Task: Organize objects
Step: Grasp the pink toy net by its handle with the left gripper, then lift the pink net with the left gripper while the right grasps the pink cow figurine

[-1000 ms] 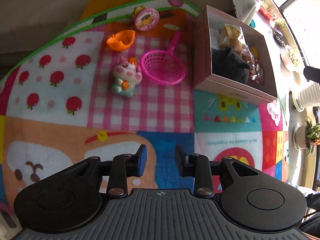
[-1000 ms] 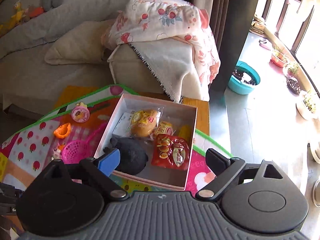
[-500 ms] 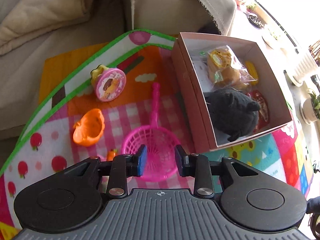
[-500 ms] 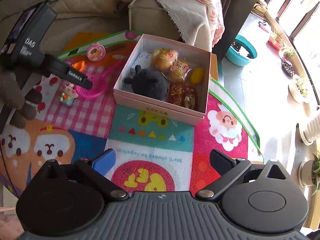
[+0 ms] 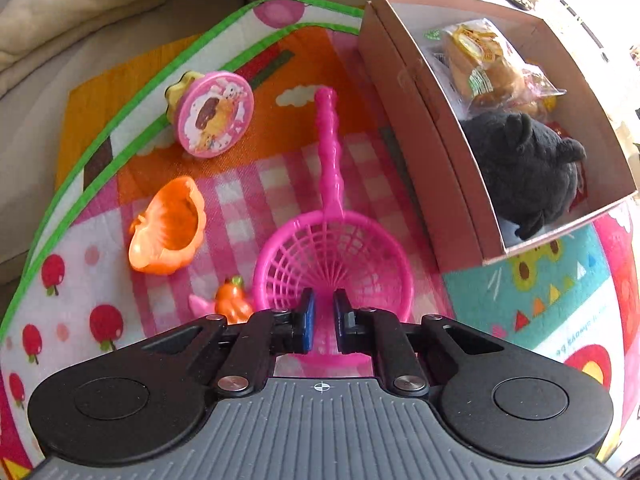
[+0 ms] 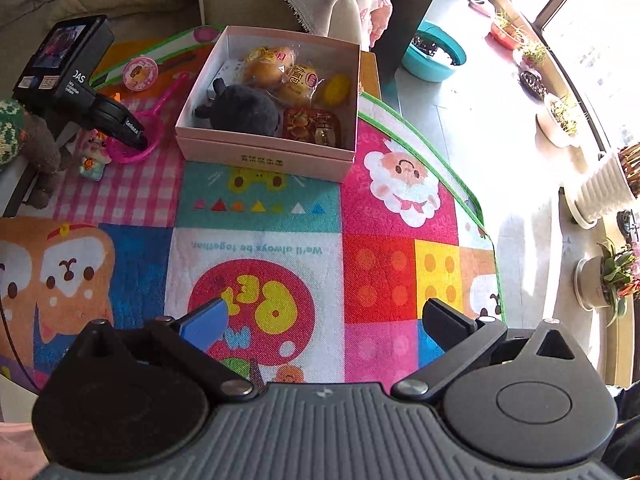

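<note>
Left tongs [image 5: 324,316]: over half a second they have dropped from above the play mat onto the near rim of the pink toy sieve [image 5: 334,264], and their gap has narrowed to a thin slot that straddles the rim. Whether the pads actually pinch it cannot be told.
Pink toy sieve: lies flat on the checked patch of the play mat [image 5: 260,184], handle pointing away, just beside the pink cardboard box [image 5: 432,152].
Box contents: black plush toy [image 5: 524,160] and wrapped snacks [image 5: 480,64] already inside.
Still loose on the mat: orange cup [image 5: 168,228], round pink toy [image 5: 214,114], small pig figure [image 6: 94,156].
Right tongs [image 6: 324,320]: spread wide, holding nothing, now hovering well back from the box.
Meaning: the sieve looks like the next item bound for the box; lifting has not begun.
</note>
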